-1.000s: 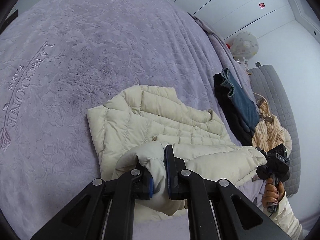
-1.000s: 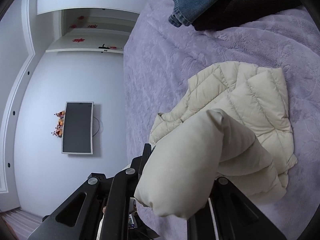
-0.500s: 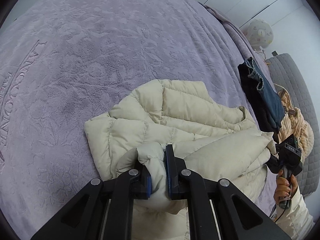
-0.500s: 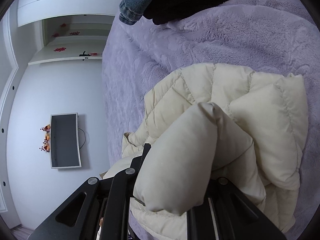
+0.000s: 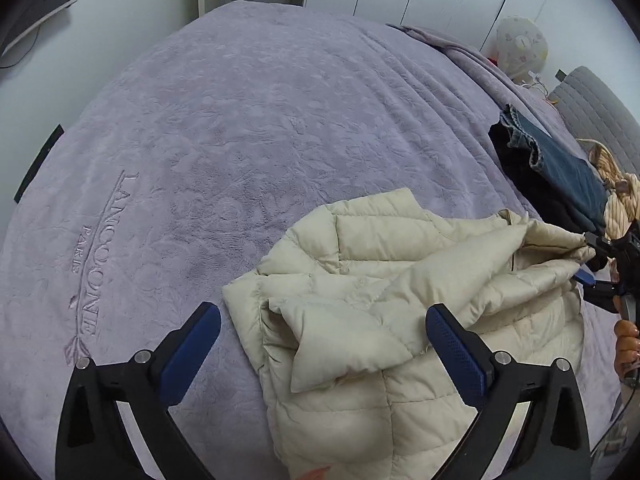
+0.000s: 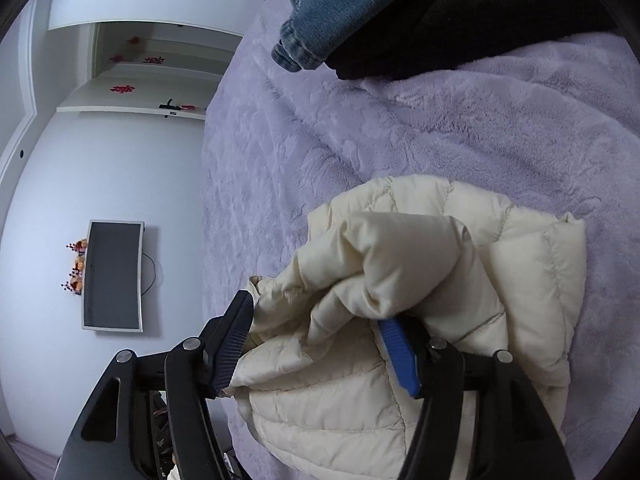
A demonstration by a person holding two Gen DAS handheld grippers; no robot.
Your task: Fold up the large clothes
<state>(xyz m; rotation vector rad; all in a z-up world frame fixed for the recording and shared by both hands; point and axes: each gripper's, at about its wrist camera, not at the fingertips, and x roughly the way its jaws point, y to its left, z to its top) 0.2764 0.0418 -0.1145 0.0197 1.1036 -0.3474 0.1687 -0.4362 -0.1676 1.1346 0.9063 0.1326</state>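
Observation:
A cream quilted puffer jacket [image 5: 400,312] lies folded over itself on the purple bedspread [image 5: 248,128]. My left gripper [image 5: 322,344] is open, its blue-padded fingers spread either side of the jacket's near fold, holding nothing. The jacket also shows in the right wrist view [image 6: 432,304]. My right gripper [image 6: 320,344] is open with the jacket's bunched edge lying loose between its fingers. The right gripper shows in the left wrist view [image 5: 600,264] at the jacket's far right edge.
Blue jeans [image 5: 560,160] on a black garment [image 5: 532,188] and a striped tan garment [image 5: 620,196] lie at the right of the bed. A grey headboard [image 5: 600,108] and a lamp [image 5: 520,44] stand behind them. A wall TV [image 6: 114,276] hangs beyond the bed's edge.
Both grippers were shut on the jacket's folded-over edge and carried it across; now both have opened and let the fold drop onto the jacket. The left gripper has drawn back.

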